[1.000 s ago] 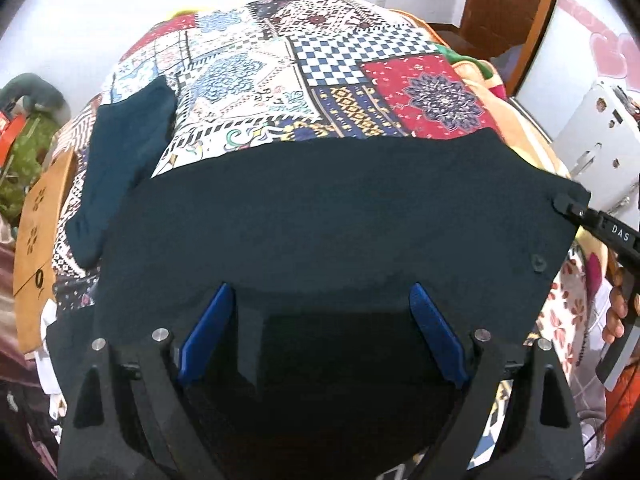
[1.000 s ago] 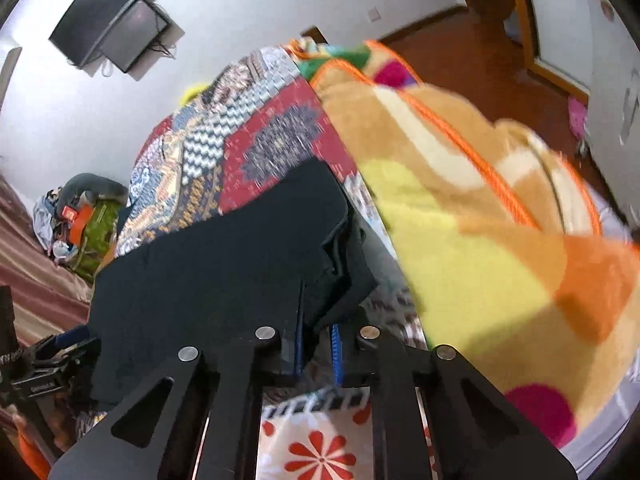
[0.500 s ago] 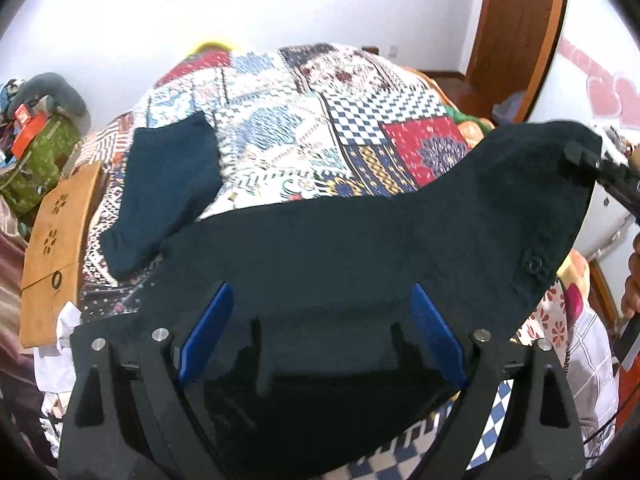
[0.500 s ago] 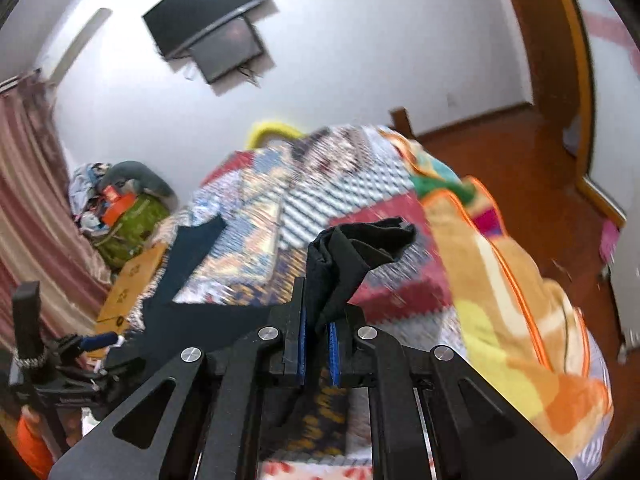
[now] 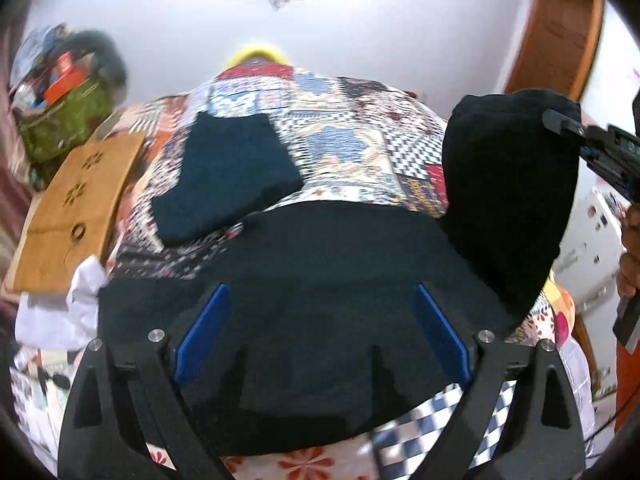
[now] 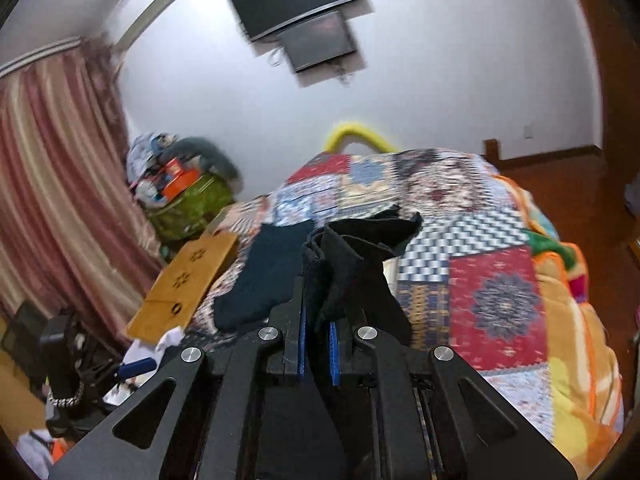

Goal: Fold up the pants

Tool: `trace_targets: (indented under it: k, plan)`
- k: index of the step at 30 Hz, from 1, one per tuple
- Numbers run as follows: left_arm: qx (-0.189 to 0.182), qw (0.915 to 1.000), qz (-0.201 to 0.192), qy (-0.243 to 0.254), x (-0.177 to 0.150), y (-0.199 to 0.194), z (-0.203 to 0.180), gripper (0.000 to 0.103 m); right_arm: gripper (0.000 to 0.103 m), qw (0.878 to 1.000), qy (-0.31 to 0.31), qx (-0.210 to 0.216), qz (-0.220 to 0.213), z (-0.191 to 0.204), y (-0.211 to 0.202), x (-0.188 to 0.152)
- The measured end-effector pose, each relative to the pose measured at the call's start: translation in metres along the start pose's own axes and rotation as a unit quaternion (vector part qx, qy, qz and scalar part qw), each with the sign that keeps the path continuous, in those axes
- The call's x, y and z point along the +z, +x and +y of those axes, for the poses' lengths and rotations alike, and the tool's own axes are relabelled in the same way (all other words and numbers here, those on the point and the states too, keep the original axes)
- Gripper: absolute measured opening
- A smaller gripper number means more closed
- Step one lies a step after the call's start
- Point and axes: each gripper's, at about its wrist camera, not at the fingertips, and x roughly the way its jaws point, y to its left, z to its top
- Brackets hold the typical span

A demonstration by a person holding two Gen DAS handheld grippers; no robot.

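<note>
The black pants (image 5: 320, 264) lie spread over the near edge of the bed. My left gripper (image 5: 320, 320) hovers over them with its blue pads (image 5: 200, 340) wide apart and bare, nothing pinched between them. At the right, one corner of the pants (image 5: 508, 184) is lifted high and hangs in a tall fold from my right gripper (image 5: 556, 120). In the right wrist view that gripper (image 6: 317, 316) is shut on the bunched black cloth (image 6: 360, 248), which sticks up past its fingertips.
A folded dark teal garment (image 5: 228, 176) lies on the patchwork quilt (image 5: 340, 128) further back. A wooden board (image 5: 76, 208) and a green bag (image 5: 64, 120) stand left of the bed. A hand (image 5: 630, 256) shows at the right edge. A screen (image 6: 296, 4) hangs on the wall.
My right gripper has risen with the pants corner, which now hangs well above the bed. The left gripper has also lifted and pulled back, so more of the quilt and wall shows.
</note>
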Motion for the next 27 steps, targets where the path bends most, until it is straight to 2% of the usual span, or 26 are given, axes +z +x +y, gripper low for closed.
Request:
trace_targets:
  k: [5,9,13,14,16,18,21,24,27]
  plan:
    - [0.009,0.9989,0.004,-0.045,-0.015,-0.007,0.037,0.094,0.007,0.996,-0.026,0.056,0.066,0.037,0.042,-0.028]
    - [0.023,0.9982,0.009,-0.054,-0.025,-0.01,0.051,0.094,0.007,0.986,-0.051,0.084,0.136,0.062,0.078,-0.072]
    - [0.033,0.9977,0.016,-0.057,-0.029,-0.01,0.056,0.094,0.008,0.973,-0.081,0.083,0.198,0.077,0.101,-0.11]
    - [0.034,0.9976,0.017,-0.058,-0.029,-0.009,0.058,0.094,0.012,0.97,-0.086,0.081,0.211,0.078,0.105,-0.116]
    - [0.036,0.9975,0.017,-0.059,-0.028,-0.008,0.058,0.094,0.013,0.964,-0.103,0.074,0.235,0.081,0.111,-0.126]
    - [0.031,0.9977,0.02,-0.057,-0.024,-0.007,0.056,0.094,0.02,0.955,-0.127,0.073,0.257,0.085,0.111,-0.129]
    - [0.025,0.9981,0.018,-0.053,-0.015,-0.005,0.048,0.094,0.034,0.953,-0.136,0.089,0.256,0.086,0.099,-0.119]
    - [0.024,0.999,0.013,-0.035,-0.002,-0.002,0.036,0.094,0.04,0.96,-0.138,0.09,0.226,0.077,0.081,-0.1]
    - [0.015,0.9998,0.01,-0.007,0.013,0.004,0.018,0.094,0.041,0.969,-0.131,0.081,0.193,0.064,0.068,-0.08]
